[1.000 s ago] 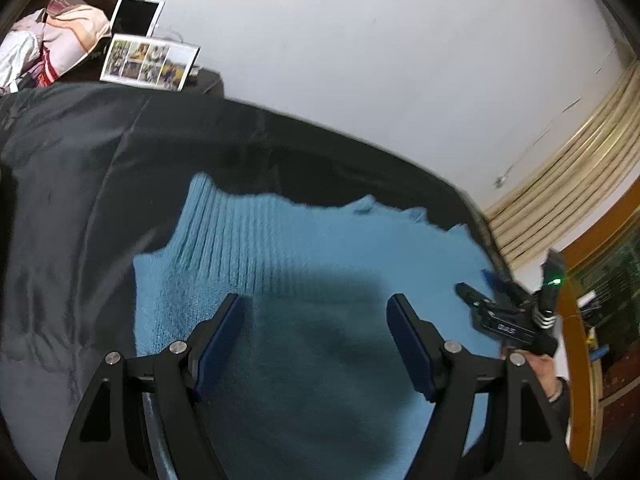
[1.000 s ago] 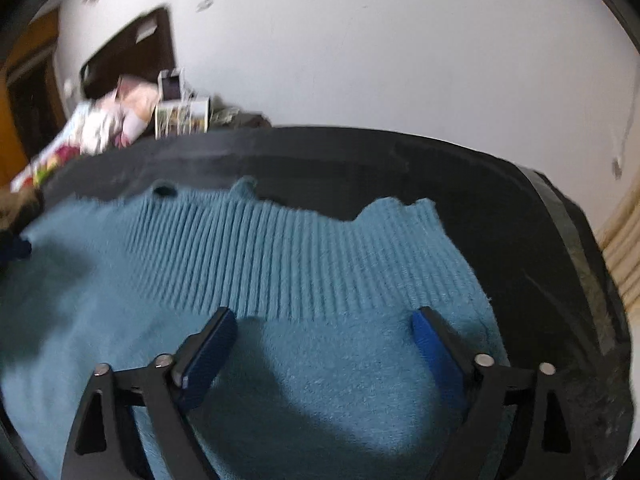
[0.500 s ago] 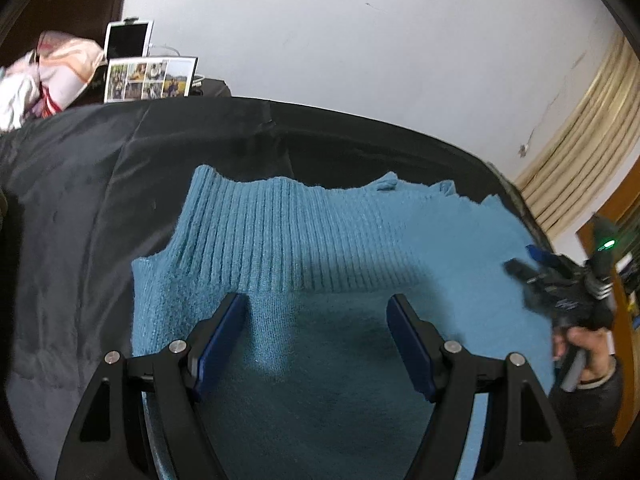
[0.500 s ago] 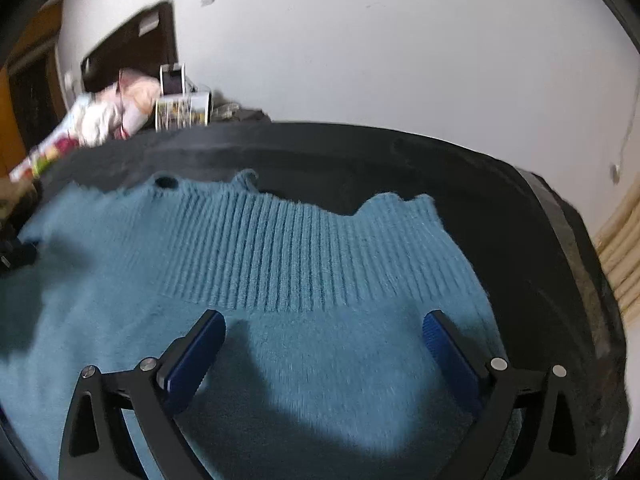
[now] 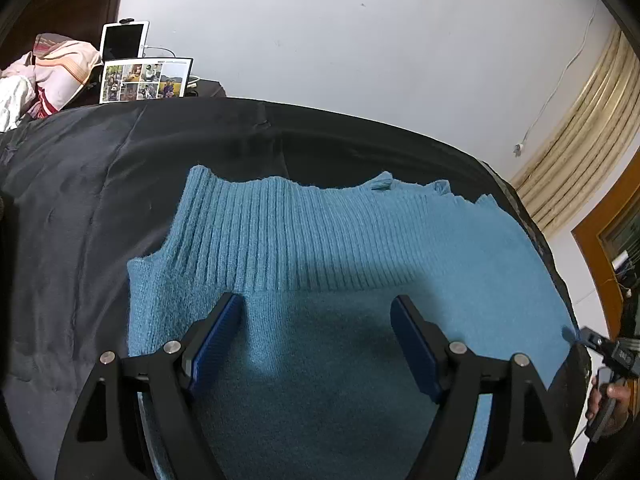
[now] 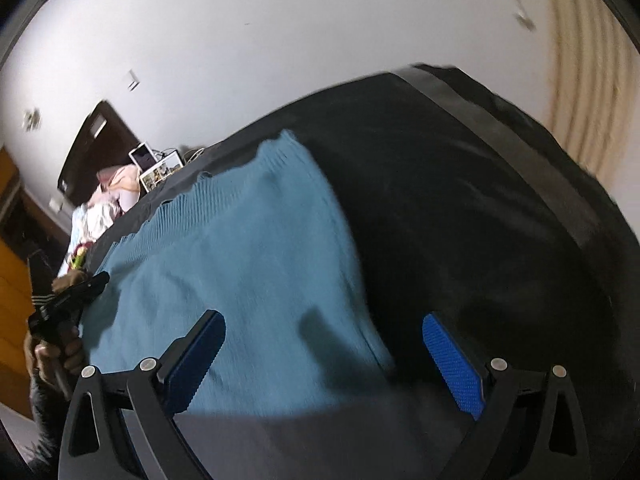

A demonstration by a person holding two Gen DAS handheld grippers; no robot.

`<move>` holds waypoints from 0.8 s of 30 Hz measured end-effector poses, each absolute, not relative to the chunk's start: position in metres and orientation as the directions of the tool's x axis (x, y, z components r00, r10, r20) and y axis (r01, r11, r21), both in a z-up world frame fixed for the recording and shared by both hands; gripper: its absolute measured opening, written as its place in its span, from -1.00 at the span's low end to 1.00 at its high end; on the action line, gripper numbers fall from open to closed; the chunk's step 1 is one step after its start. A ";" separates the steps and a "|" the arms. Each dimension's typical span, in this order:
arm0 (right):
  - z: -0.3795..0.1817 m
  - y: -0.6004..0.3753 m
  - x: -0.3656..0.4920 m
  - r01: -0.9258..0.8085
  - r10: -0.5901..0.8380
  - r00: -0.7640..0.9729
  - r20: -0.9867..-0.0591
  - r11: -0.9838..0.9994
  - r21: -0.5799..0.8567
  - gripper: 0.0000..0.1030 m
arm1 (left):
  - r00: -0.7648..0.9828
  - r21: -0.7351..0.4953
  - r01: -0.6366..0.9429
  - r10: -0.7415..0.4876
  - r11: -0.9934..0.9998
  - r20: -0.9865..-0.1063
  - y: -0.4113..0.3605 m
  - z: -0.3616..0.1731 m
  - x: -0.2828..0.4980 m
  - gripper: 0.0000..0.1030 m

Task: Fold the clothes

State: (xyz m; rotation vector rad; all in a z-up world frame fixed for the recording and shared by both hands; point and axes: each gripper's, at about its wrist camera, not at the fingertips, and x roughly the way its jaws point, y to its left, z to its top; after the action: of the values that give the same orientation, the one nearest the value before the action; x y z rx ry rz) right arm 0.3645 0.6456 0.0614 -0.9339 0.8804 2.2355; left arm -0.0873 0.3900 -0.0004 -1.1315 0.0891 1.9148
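The blue sweater [image 5: 320, 280] lies spread flat on the dark bedcover [image 5: 80, 220], and everything here sits around it. Off its far-left corner, past the cover's edge, there is a heap of pink and white bedding [image 5: 52, 72], then a white tablet [image 5: 124, 42] propped upright, then a sheet of photos [image 5: 144, 80] leaning just in front of the tablet. The sweater's ribbed band [image 5: 288, 236] runs along its far side, with bare white wall [image 5: 360, 40] behind it.

Over the near part of the sweater hangs the left gripper [image 5: 316, 320], fingers spread wide with nothing between them; whether the pads touch the knit I cannot tell. At the sweater's right edge the left camera catches the other tool's tip and the hand [image 5: 608, 400] holding it, with ribbed curtains [image 5: 580, 140] beyond.

The right camera is blurred and tilted, yet it alone shows the sweater's right edge [image 6: 360, 280] running back across the cover, and the broad bare stretch of dark fabric to the right of it. The right gripper [image 6: 324, 344] straddles that edge, fingers apart and empty: one pad over the sweater, the other over the cover. At the sweater's left side this view also shows the left tool side-on.
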 end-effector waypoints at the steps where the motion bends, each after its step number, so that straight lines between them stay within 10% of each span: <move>1: 0.060 0.643 0.369 -0.694 0.232 -0.604 -0.762 -0.622 0.362 0.95 | -0.194 -0.347 -0.715 0.649 -0.607 -0.736 0.390 0.000 -0.087 0.56; 24: 0.035 0.635 0.349 -0.696 0.238 -0.649 -0.723 -0.569 0.438 0.96 | -0.239 -0.283 -0.732 0.623 -0.620 -0.745 0.393 0.001 -0.078 0.57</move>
State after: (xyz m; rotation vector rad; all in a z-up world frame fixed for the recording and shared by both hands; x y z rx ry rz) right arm 0.3493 0.6348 0.0350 -0.8315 0.9888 2.2232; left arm -0.0782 0.3927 0.0010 -1.0986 0.1546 1.9567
